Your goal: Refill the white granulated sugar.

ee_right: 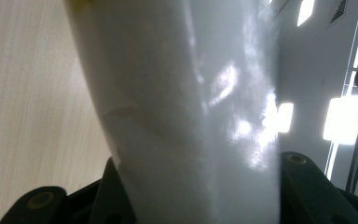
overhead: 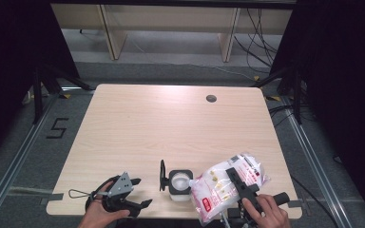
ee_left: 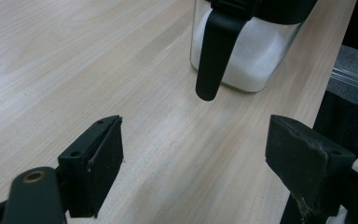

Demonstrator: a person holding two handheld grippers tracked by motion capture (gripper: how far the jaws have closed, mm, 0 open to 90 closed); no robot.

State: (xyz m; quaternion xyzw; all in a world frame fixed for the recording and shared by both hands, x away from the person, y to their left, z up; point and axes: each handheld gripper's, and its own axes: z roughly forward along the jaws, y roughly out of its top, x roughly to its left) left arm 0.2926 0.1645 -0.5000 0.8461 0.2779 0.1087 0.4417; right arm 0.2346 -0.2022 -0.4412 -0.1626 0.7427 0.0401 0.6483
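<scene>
One bag (overhead: 228,186), one clear jar (overhead: 180,182) with open lid (overhead: 162,175), one table (overhead: 171,123), two grippers.

- Light wooden table (overhead: 138,123) with a round grommet hole (overhead: 211,98).
- Grey floor (overhead: 14,142), marked 5 (overhead: 57,128).
- Pale cabinets (overhead: 171,19) behind; cables (overhead: 259,33) beside them.

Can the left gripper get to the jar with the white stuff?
Probably yes. The left gripper is open and empty, and in its own view only bare table lies between it and the jar, whose black lid hangs open on the near side.
</scene>
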